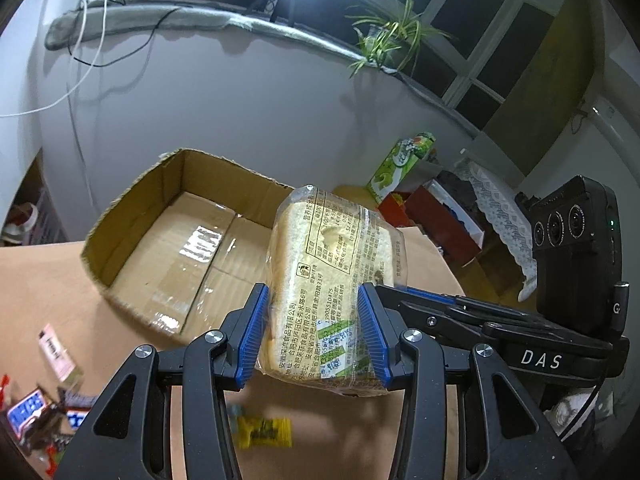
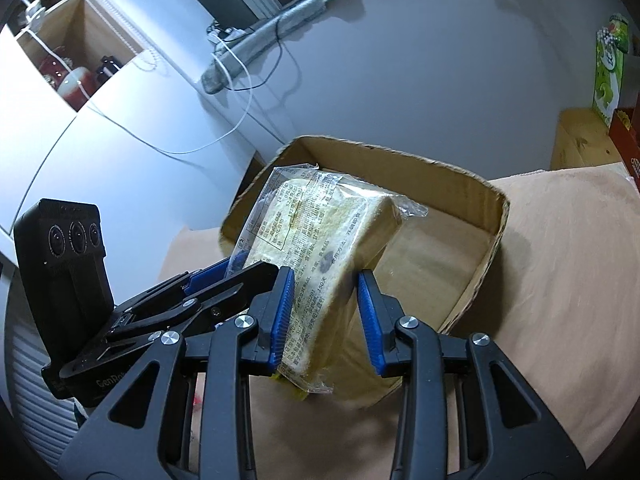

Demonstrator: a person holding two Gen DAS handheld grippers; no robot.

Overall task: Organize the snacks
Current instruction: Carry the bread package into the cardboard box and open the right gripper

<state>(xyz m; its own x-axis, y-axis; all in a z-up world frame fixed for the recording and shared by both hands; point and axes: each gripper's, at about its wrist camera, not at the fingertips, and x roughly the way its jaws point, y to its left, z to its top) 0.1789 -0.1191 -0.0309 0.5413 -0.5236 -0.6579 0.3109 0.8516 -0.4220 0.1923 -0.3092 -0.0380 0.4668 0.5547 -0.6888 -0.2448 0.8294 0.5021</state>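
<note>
The step in hand was carrying a wrapped bread loaf point(image 1: 332, 288) to the open cardboard box point(image 1: 132, 216) that stood toward the far edge of the tan-covered surface point(image 1: 36, 280). The left tongs point(image 1: 316, 336) were closed on the lower half of the loaf, both blue pads pressed into its clear wrapper, and the loaf hung tilted in the air in front of the box's near wall, not yet over the opening. The right tongs point(image 2: 324, 312) bracketed the same loaf point(image 2: 316, 256) from the other side: the left pad point(image 2: 282, 312) lay against the wrapper, while the right pad appeared to stand just off it, so whether that pair gripped or only steadied could not be told. The box point(image 2: 492, 240) showed only its taped bottom, with no snack seen inside. Near the left front corner of the surface lay a loose heap of small wrapped candy bars point(image 1: 36, 416) and, closer in, a yellow packet point(image 1: 266, 432), blurred under the tongs. By my reading, sorting had barely begun. The next move called for lifting the loaf above the torn near rim, carrying it forward over the box floor, lowering it and letting both pairs go together so the soft bread was not crushed or twisted; the slippery wrapper could slide if one side let go first.
</note>
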